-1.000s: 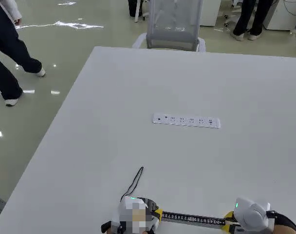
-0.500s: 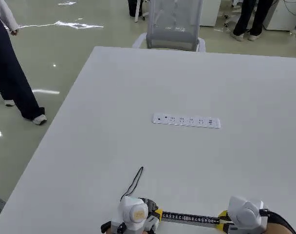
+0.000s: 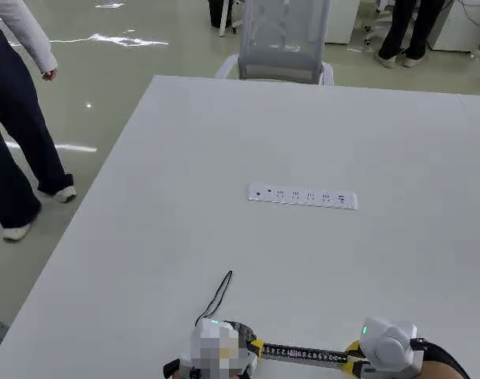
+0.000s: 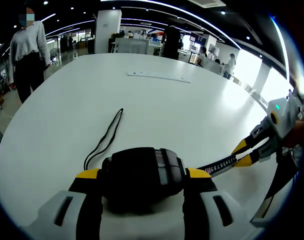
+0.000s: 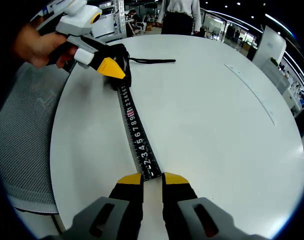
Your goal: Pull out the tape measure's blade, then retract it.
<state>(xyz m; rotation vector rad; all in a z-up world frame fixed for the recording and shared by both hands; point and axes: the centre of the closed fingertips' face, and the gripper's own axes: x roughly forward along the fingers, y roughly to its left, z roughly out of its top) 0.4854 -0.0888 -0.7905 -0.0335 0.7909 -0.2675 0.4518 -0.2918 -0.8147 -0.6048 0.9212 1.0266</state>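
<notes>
Where the white table (image 3: 303,126) nears its front edge, we see the left gripper (image 4: 143,175) clamped around the black tape measure case (image 4: 142,162), down at the tabletop. The blade (image 5: 137,135) runs straight from the case to the right gripper (image 5: 151,179), whose yellow-tipped jaws are closed on the blade's end. A thin black cord (image 4: 104,140) lies just beyond the case. A power strip (image 3: 302,196) lies well beyond, mid-table.
</notes>
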